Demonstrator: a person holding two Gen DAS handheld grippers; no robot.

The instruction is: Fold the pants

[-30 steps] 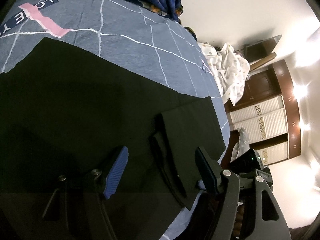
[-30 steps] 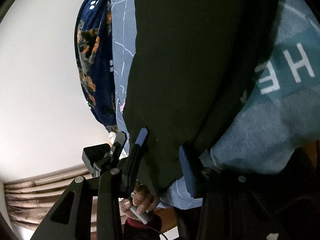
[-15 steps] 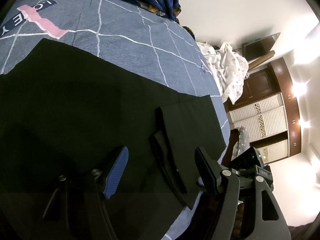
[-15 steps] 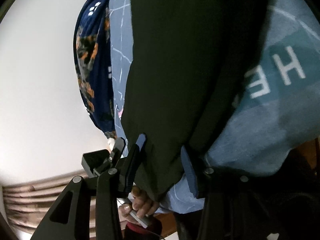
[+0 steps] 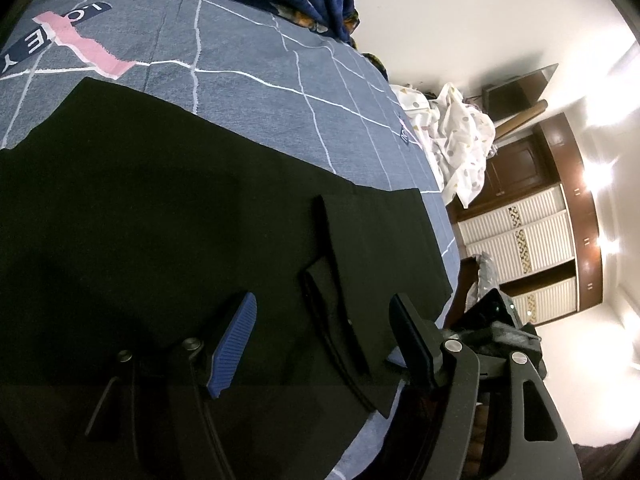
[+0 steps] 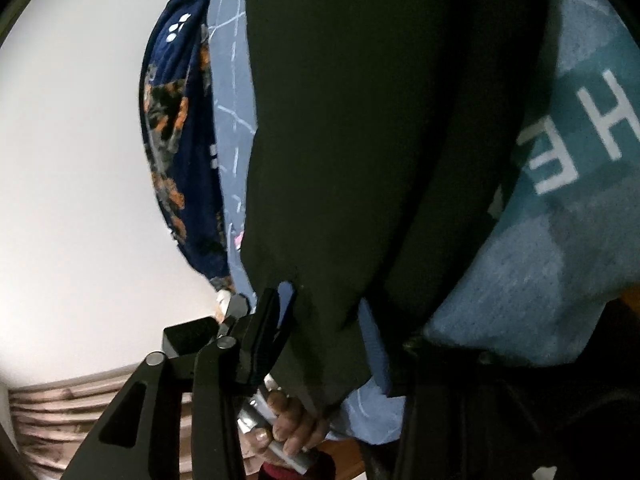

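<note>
Black pants (image 5: 168, 216) spread flat on the bed (image 5: 248, 52), hems at its near edge. Left tool (image 5: 320, 340) hovering wide open over a hem, gripping nothing, unchanged from a second ago. Right tool (image 6: 324, 320) now closing on the pants (image 6: 360, 140) edge at the bed's (image 6: 540, 272) rim, narrower than a moment back; cloth between, pads seemingly not yet pinching. Likely the grasp before the first fold.
</note>
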